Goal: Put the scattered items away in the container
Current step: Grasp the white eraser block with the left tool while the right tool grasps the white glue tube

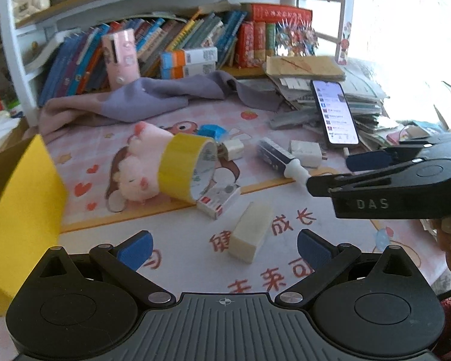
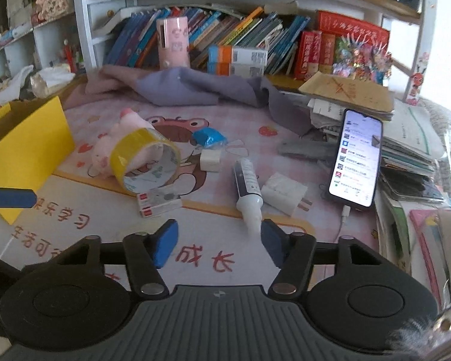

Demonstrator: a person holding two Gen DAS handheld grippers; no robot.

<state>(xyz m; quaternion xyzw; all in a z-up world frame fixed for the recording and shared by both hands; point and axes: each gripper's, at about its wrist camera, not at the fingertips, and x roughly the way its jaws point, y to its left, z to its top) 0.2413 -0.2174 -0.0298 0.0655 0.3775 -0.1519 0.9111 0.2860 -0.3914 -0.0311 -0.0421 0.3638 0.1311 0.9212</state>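
"DAS" stands on the right gripper (image 1: 327,177); the desk mat (image 2: 225,240) reads "成长" in red.

The left gripper (image 1: 224,251) hangs low over the desk mat (image 1: 177,240), its blue pads spread wide with nothing between them. Just ahead of it lies a white eraser (image 1: 251,233), tilted on the mat. Beyond that a small red-and-white box (image 1: 218,201) touches a yellow tape roll (image 1: 189,168), which leans against a pink plush (image 1: 139,165). To the left stands the yellow container (image 1: 21,210). From the right the other gripper (image 1: 330,174) reaches in, its tips at the white nozzle of a dark tube (image 1: 281,159). A white charger (image 1: 306,152) sits just behind the tube, and a lit phone (image 1: 335,111) leans on stacked papers.
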